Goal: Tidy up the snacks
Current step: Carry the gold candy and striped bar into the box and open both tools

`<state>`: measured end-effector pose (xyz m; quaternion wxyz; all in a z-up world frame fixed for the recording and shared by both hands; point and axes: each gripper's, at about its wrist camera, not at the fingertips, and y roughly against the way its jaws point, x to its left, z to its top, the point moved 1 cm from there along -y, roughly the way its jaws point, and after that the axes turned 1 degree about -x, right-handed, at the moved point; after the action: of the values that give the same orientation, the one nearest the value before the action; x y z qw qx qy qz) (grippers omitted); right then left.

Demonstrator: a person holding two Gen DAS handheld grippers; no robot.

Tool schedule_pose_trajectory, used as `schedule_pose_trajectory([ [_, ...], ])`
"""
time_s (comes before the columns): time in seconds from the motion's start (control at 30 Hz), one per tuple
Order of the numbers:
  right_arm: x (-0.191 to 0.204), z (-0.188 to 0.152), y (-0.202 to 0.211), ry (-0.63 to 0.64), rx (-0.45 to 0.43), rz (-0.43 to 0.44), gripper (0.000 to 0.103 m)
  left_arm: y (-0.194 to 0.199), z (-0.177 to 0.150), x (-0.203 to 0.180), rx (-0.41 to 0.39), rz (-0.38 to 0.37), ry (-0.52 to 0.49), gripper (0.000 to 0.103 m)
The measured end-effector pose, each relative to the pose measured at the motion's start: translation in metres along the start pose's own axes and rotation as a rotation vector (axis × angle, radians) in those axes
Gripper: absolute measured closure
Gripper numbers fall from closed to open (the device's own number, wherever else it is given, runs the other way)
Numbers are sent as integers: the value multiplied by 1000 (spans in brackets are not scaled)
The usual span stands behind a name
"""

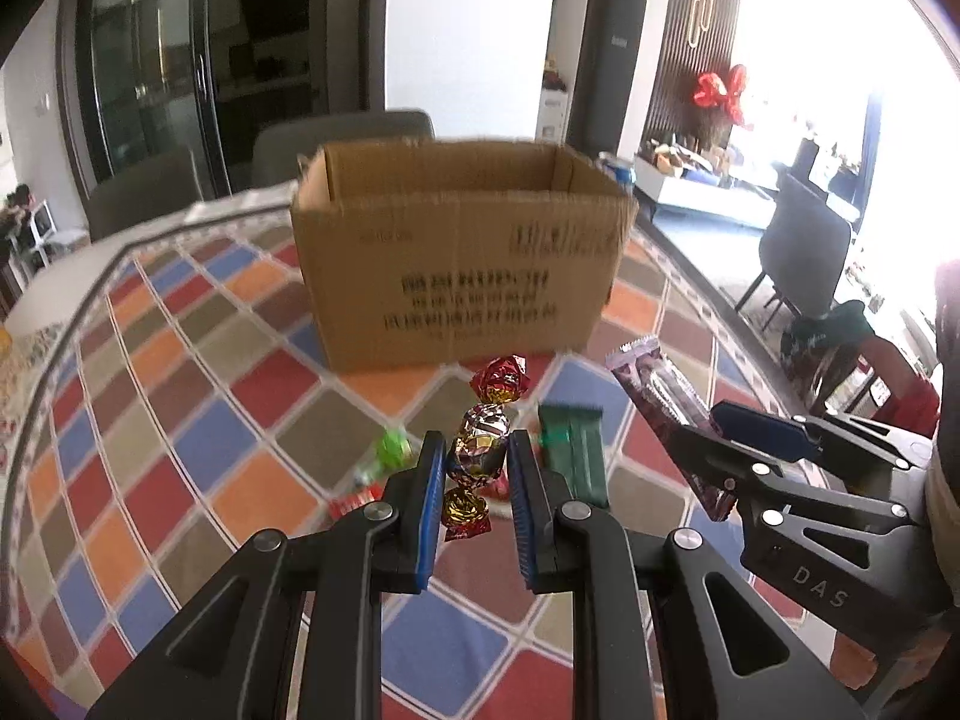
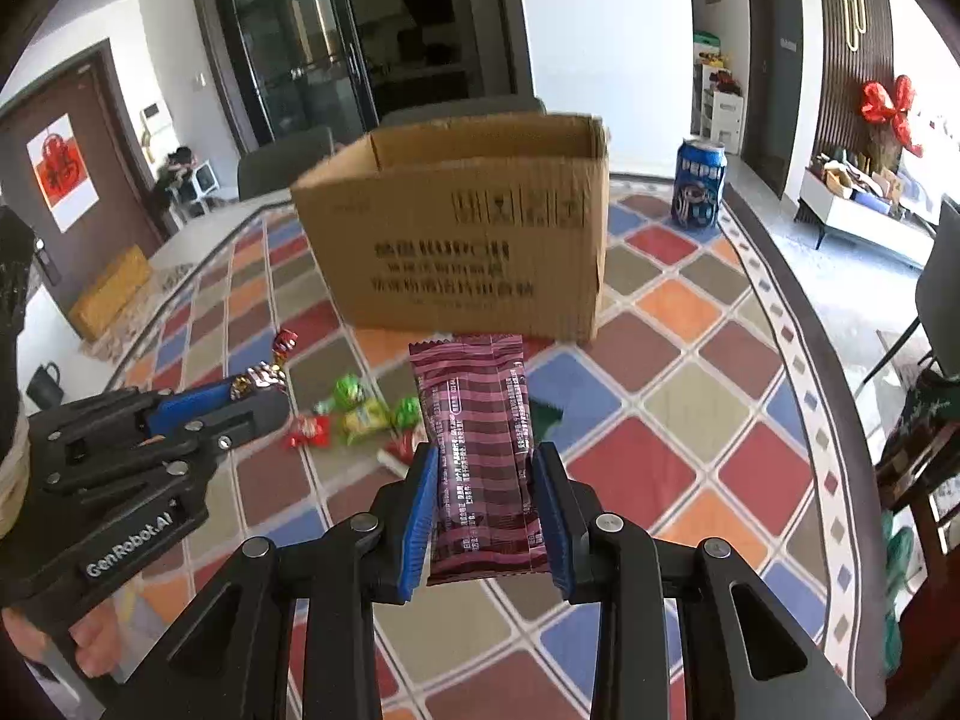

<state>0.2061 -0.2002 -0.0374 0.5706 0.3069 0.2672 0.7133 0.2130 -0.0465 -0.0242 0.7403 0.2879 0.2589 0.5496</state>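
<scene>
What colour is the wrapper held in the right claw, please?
Maroon wrapper with pink stripes, clearest in the right wrist view.

Daylight entered from the right of both views. In the left wrist view the window area (image 1: 840,60) was blown out to white, with detail lost around it. The rest of the room was evenly lit, the far glass doors (image 2: 300,60) dim. Motion blur softened the cardboard box (image 1: 462,252) and made its printed text unreadable in both views. The patterned counter (image 2: 690,396) curved strongly toward the frame edges from fisheye distortion. Black vignetting filled the corners. Shadows on the counter were soft and faint.
</scene>
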Motion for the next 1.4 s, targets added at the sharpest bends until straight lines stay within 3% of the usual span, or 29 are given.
schedule_pose_trajectory([
  [0.57, 2, 79, -1, -22, -144, 18, 70, 15, 86, 22, -139, 66, -27, 82],
  [0.83, 3, 116, -7, 6, -183, 8, 70, -5, 113, 33, -123, 59, -10, 82],
  [1.4, 0, 168, -61, 39, -153, -18, 69, -69, 146, 47, -59, 89, -27, 82],
])
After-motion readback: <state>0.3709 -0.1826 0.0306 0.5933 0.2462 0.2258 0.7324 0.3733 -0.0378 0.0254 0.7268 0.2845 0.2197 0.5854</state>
